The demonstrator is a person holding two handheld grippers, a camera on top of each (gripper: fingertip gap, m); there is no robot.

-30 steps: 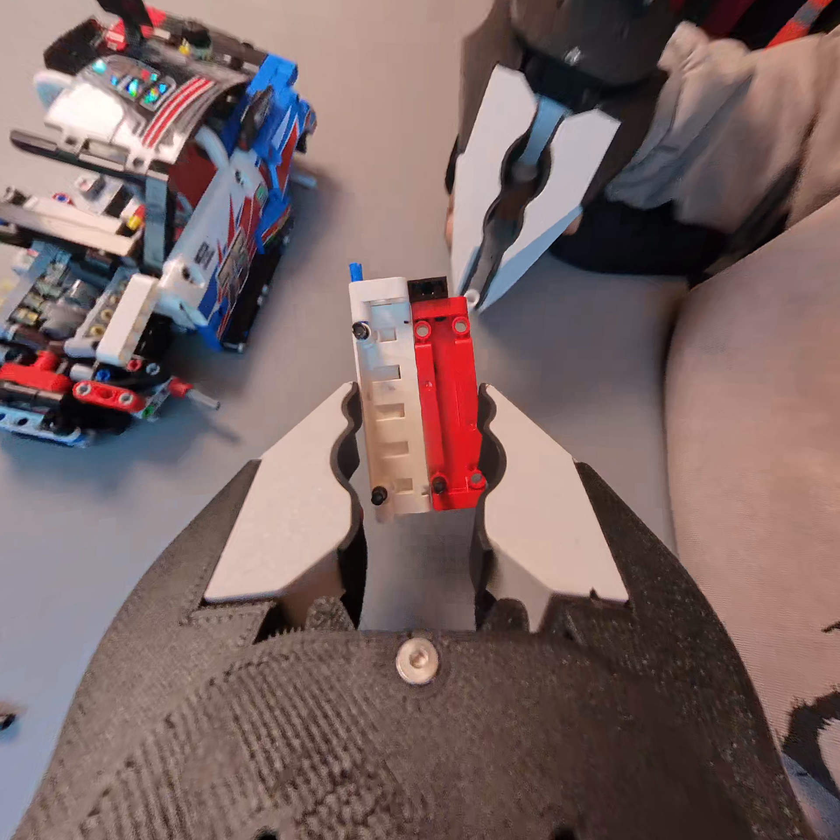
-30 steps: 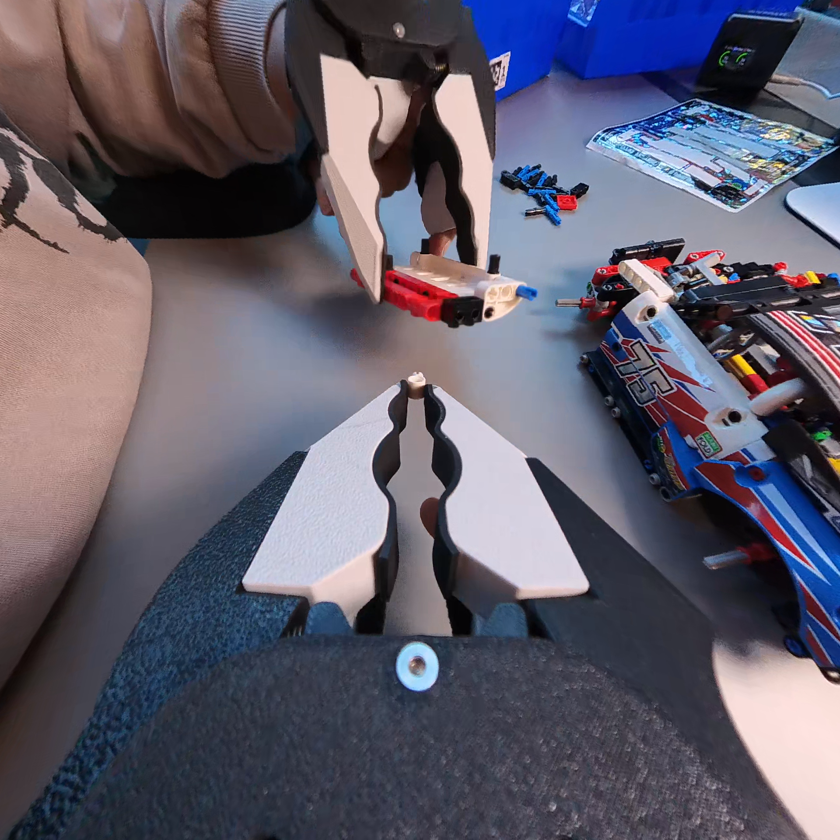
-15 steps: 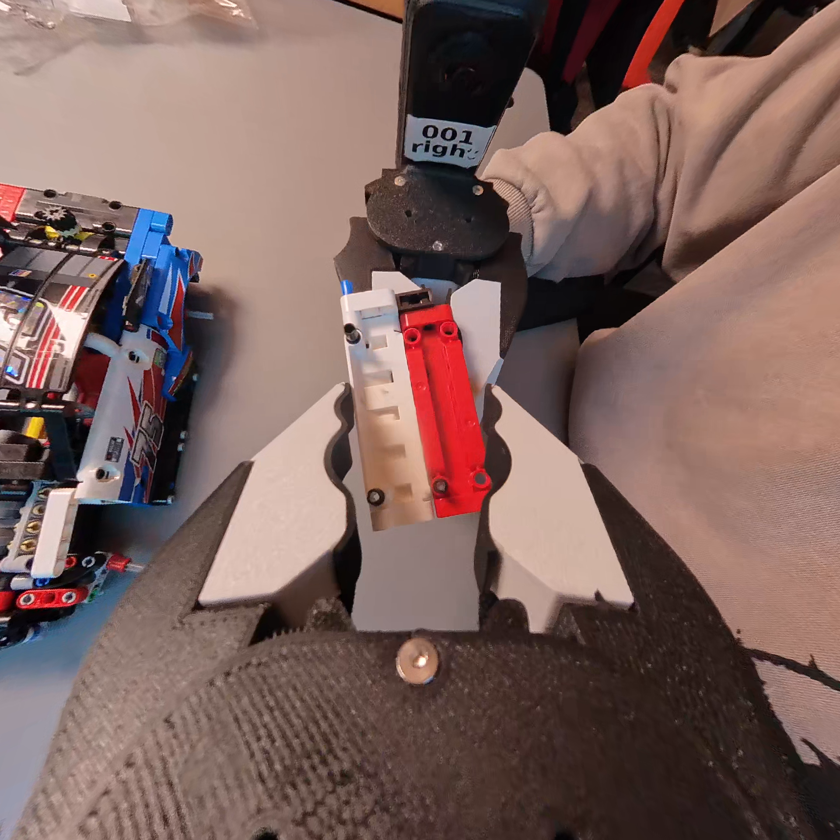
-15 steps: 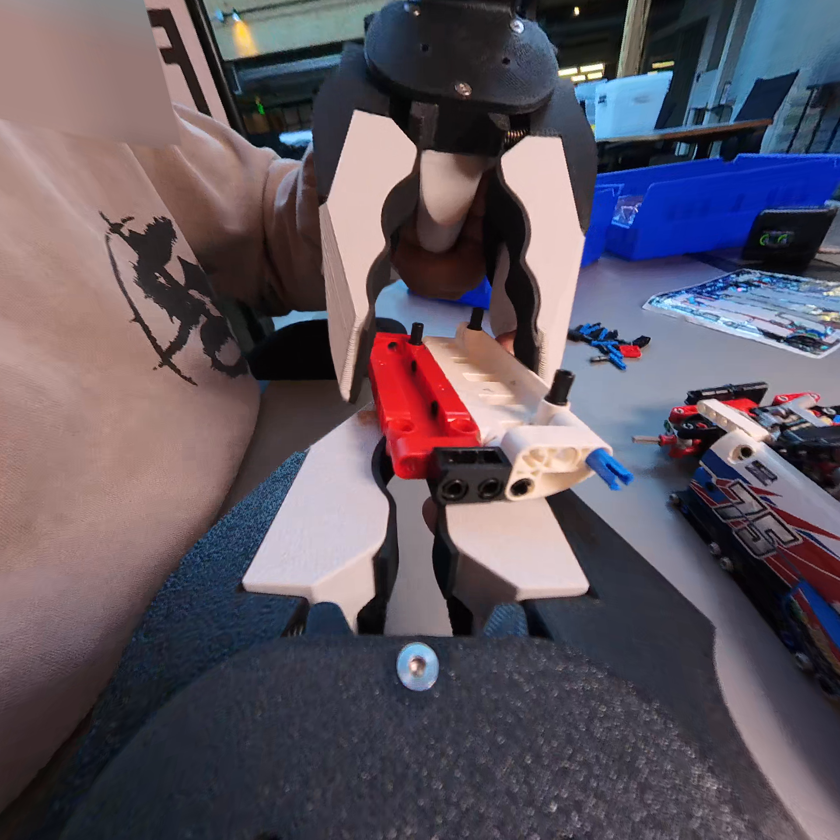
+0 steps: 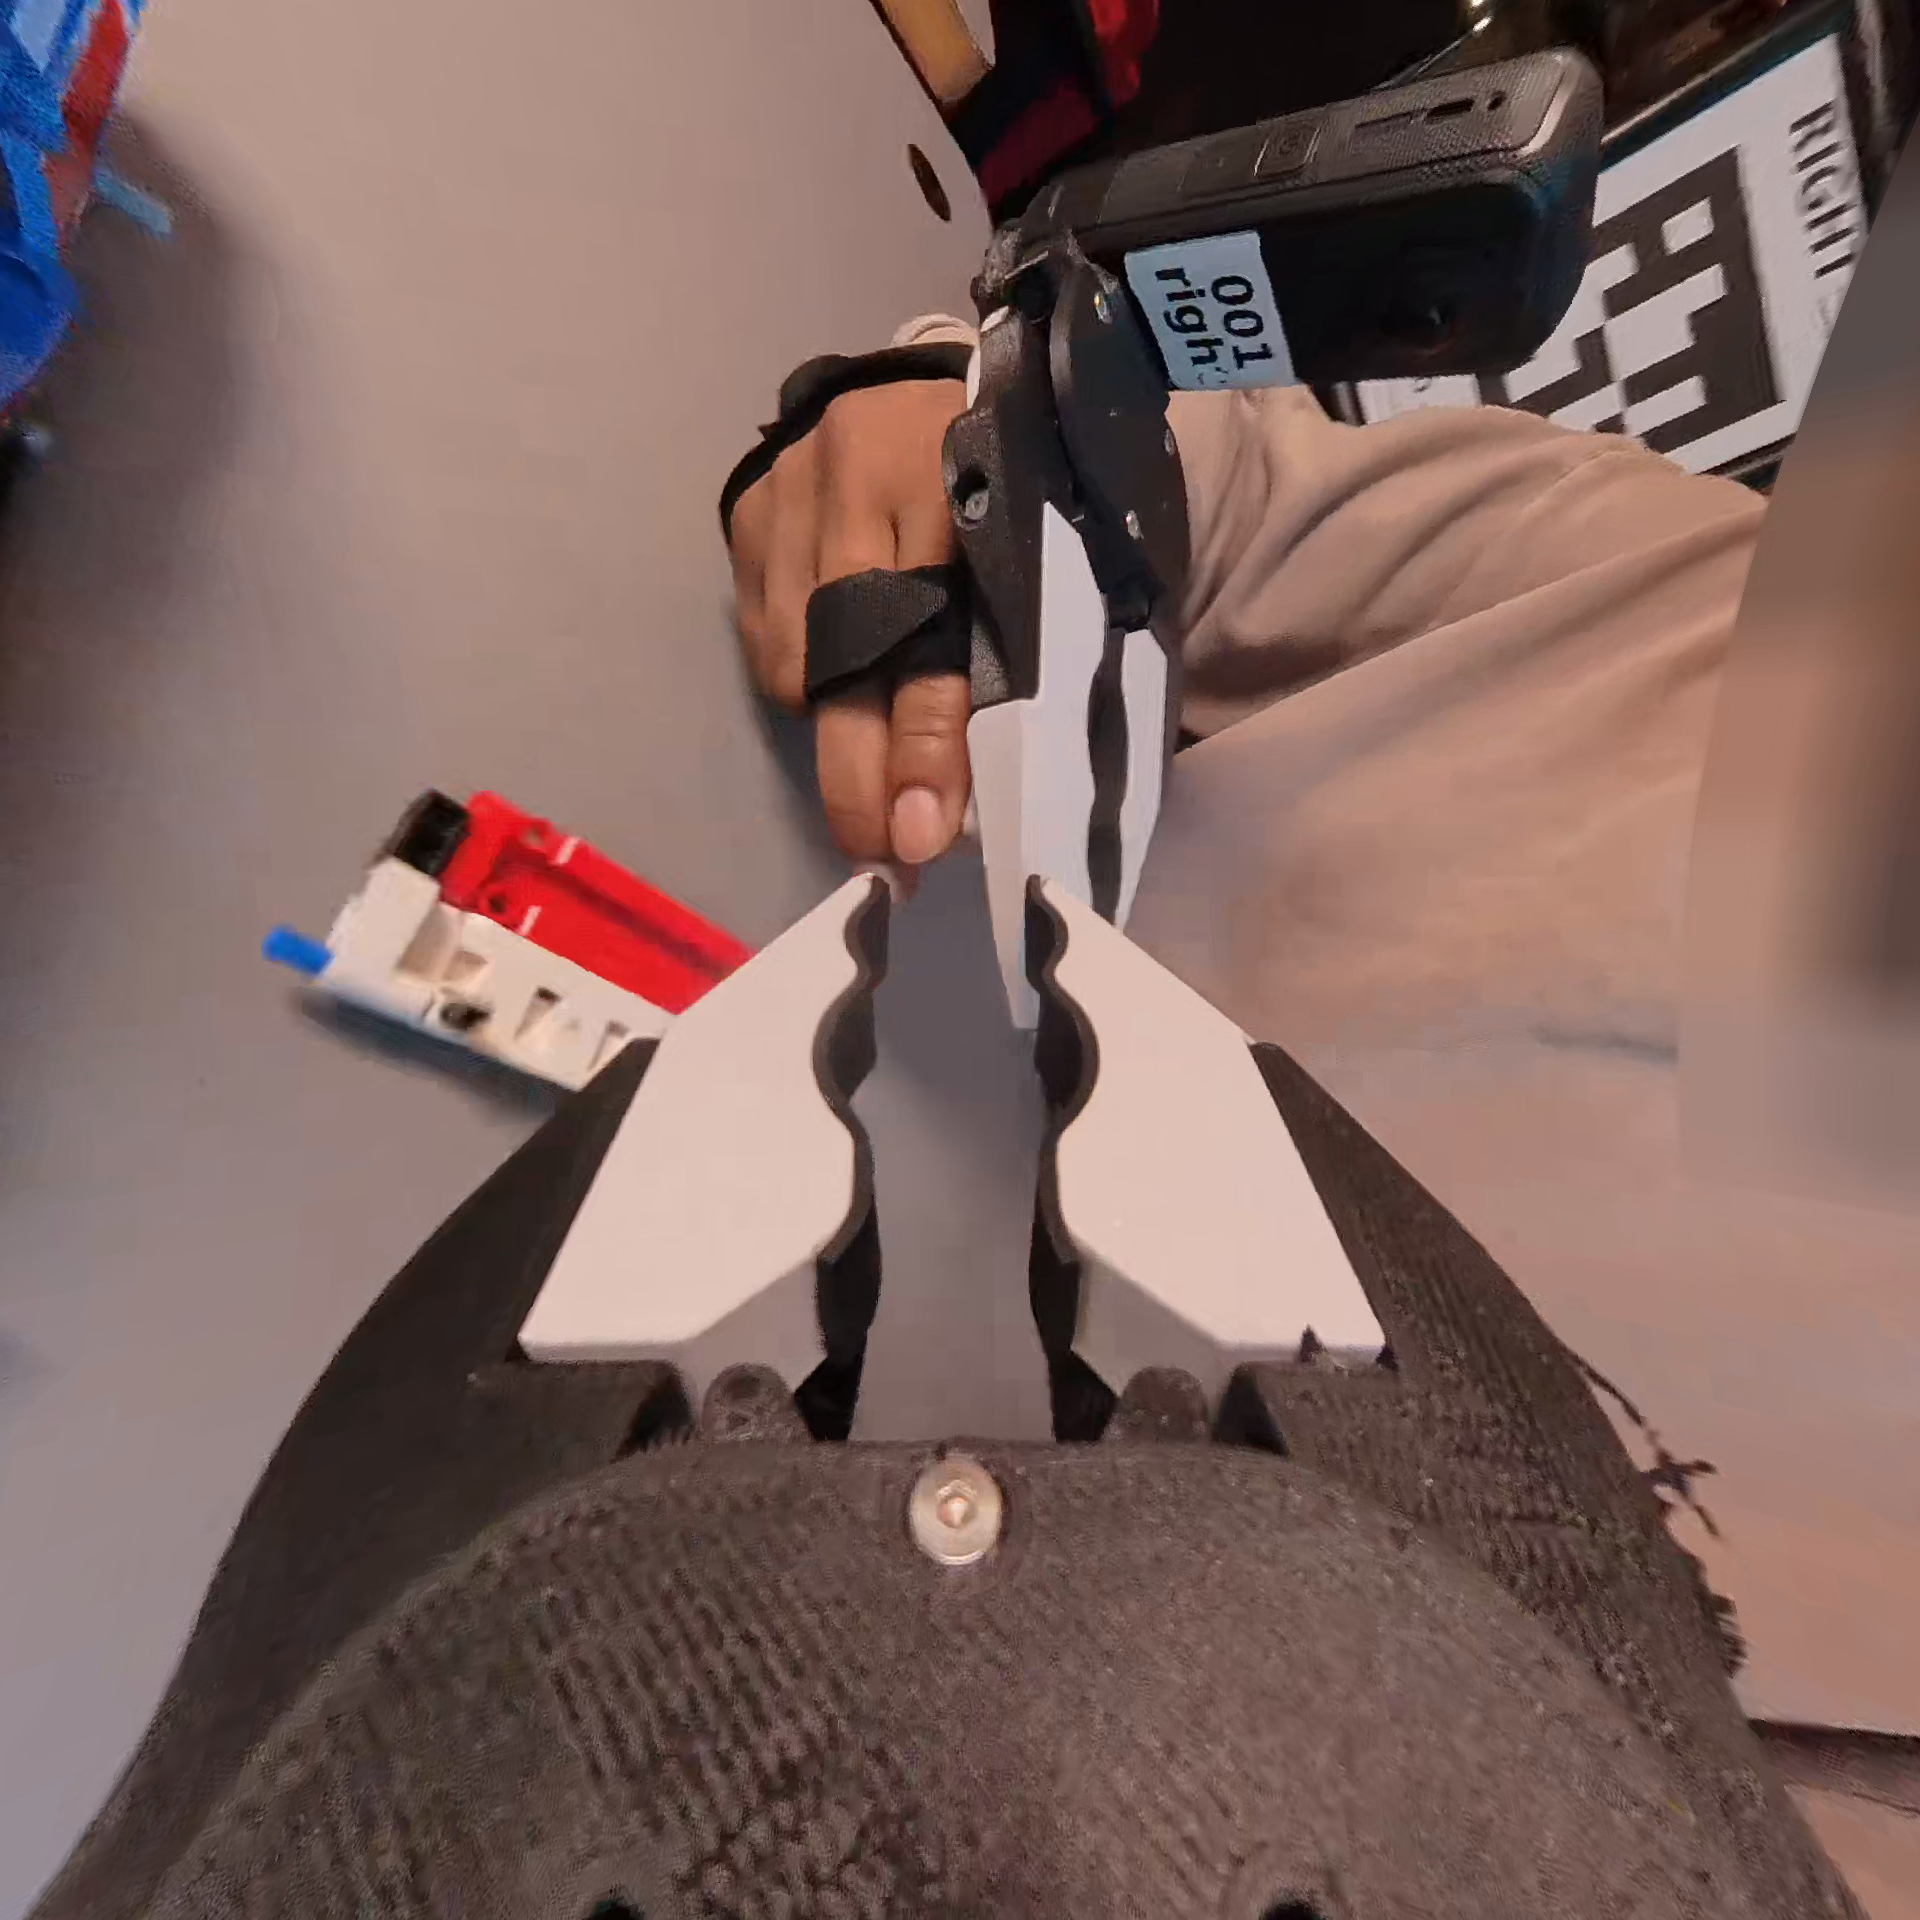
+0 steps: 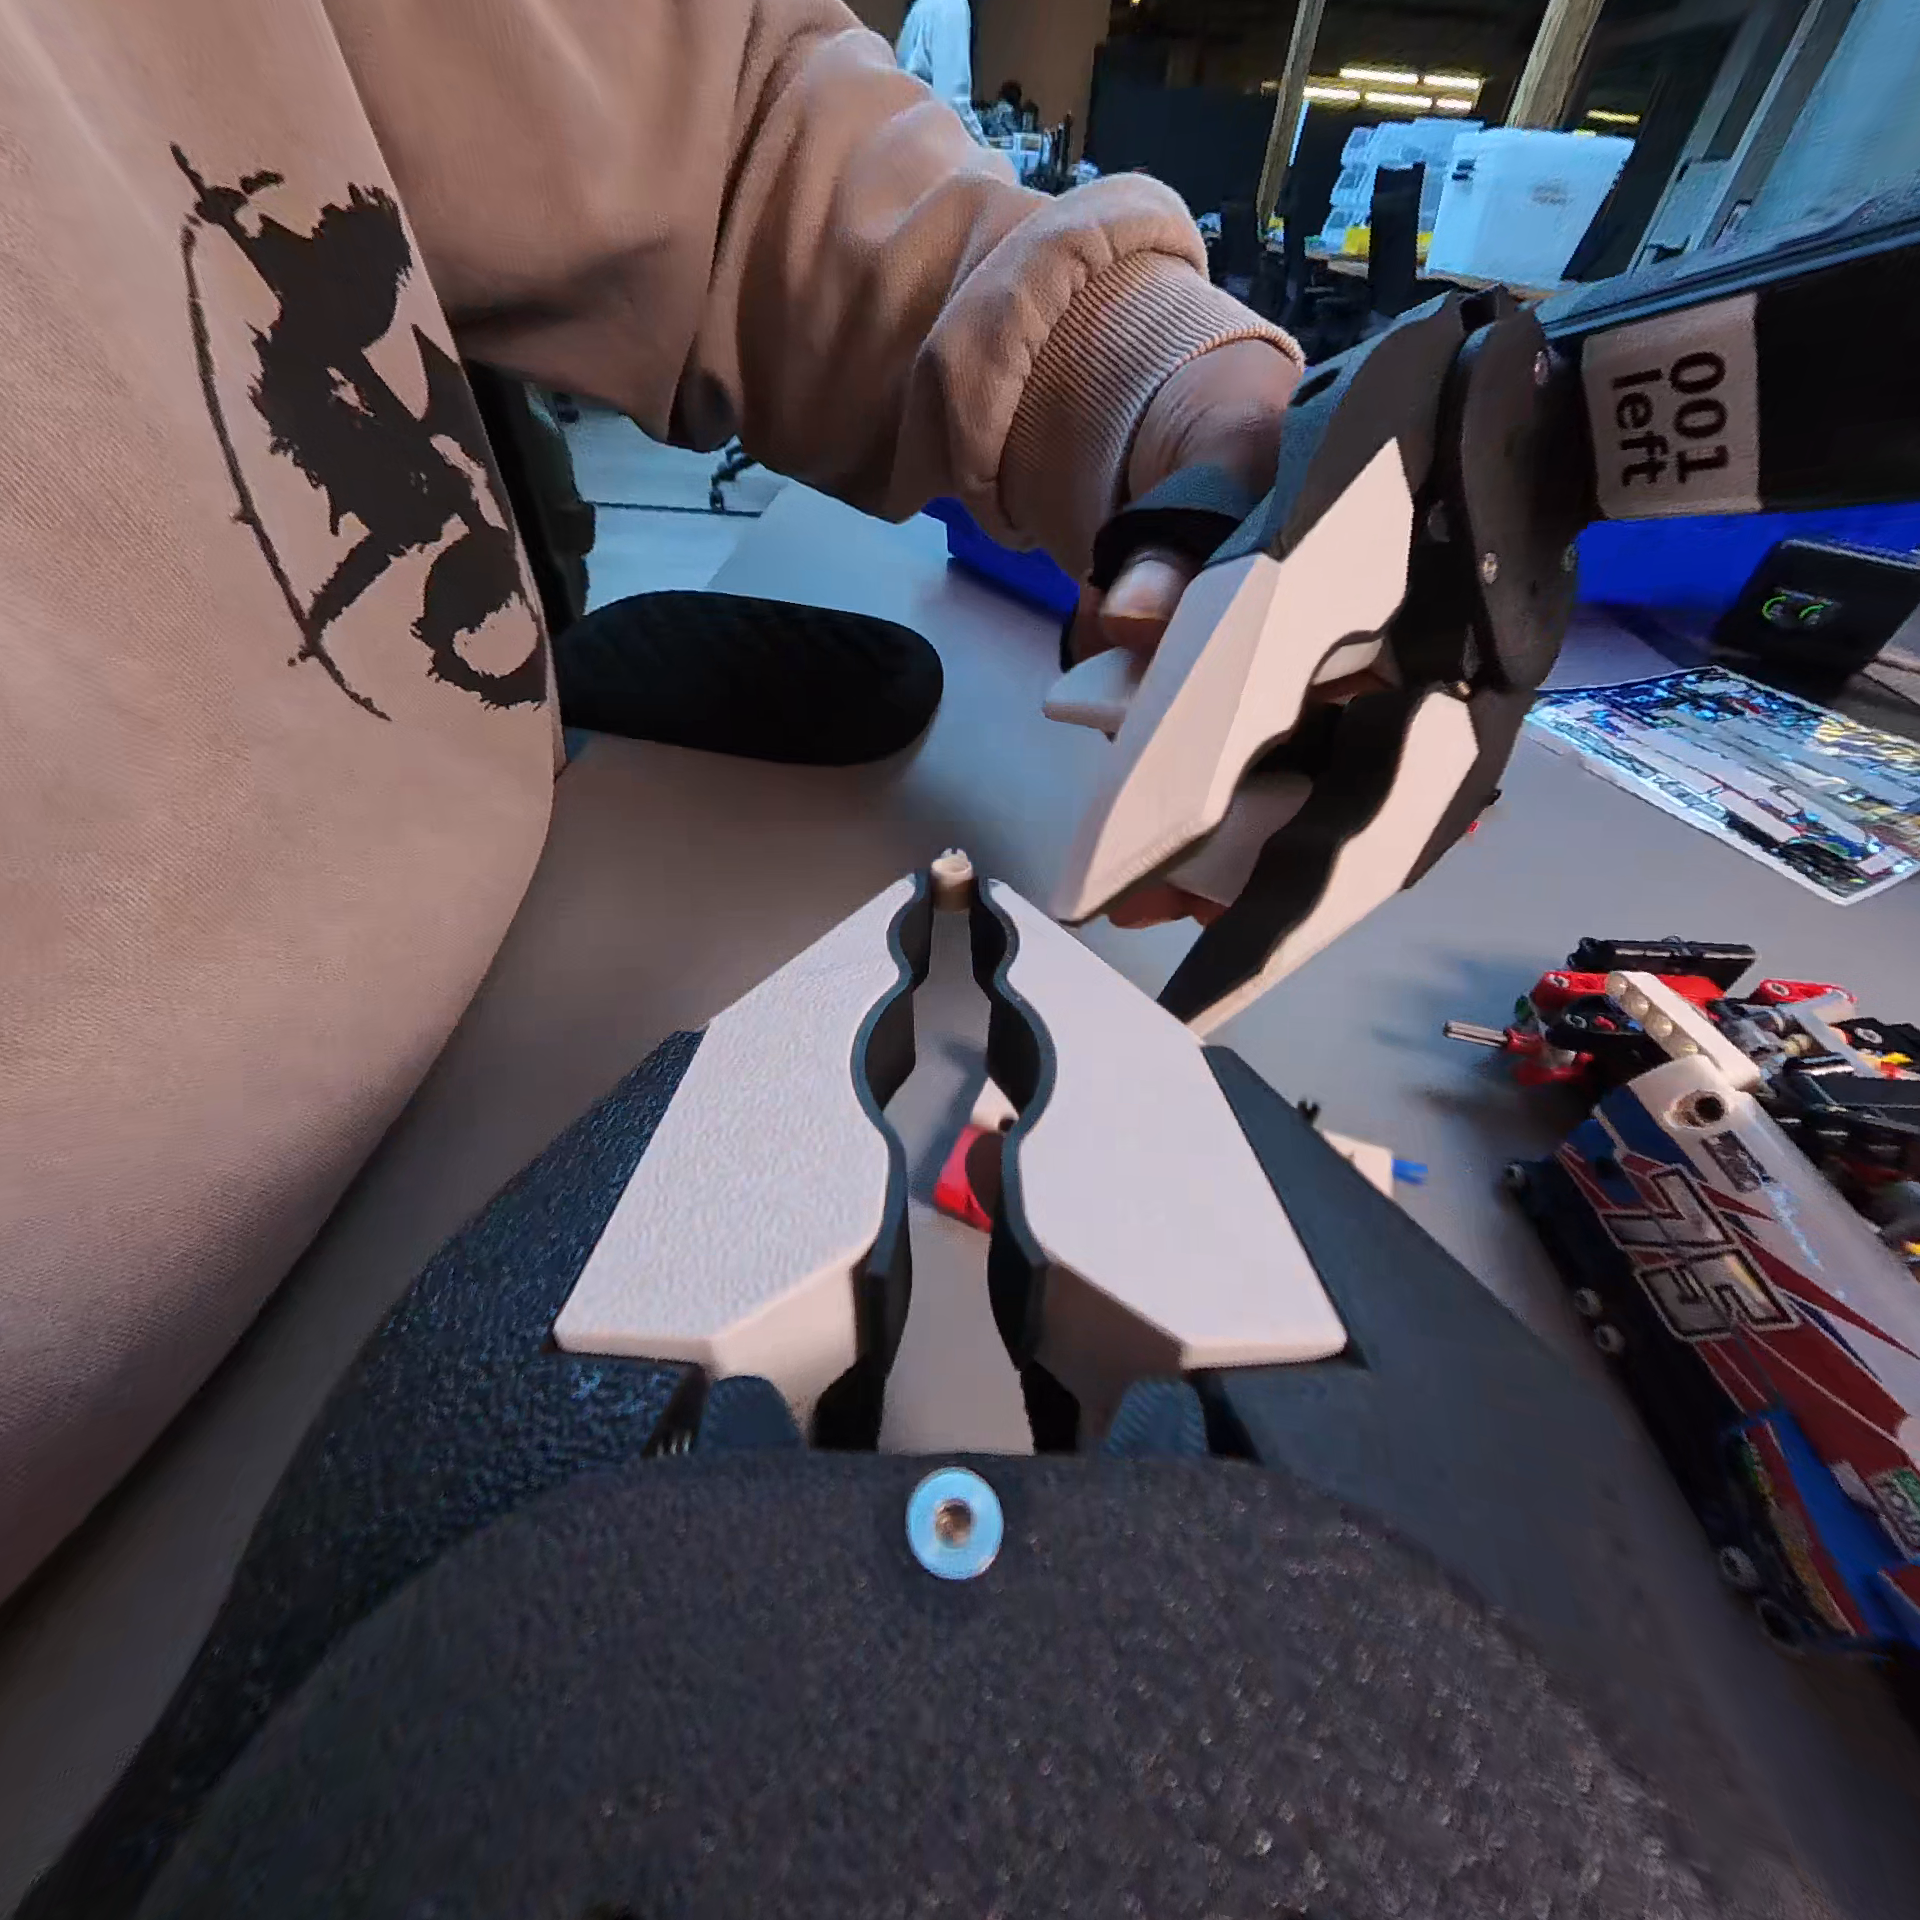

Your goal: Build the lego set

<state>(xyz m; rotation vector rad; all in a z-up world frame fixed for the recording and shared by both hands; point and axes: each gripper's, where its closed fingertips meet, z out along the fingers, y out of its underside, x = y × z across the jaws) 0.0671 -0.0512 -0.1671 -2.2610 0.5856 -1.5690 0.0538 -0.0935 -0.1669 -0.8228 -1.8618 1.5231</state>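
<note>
Table, grey, bears red-and-white lego piece.

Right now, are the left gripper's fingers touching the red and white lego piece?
Apart. In the left wrist view the left gripper is open with only bare table between its fingers; the red and white lego piece lies on the table, off to one side.

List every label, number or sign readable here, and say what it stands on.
No quoting of writing; what bears it:
Blue sticker on the right gripper camera: legible print.
Tan sticker on the left gripper camera: legible print.
Black-and-white marker board: lettered edge.
Lego car side: large numerals.
Instruction sheet: too small.
</note>
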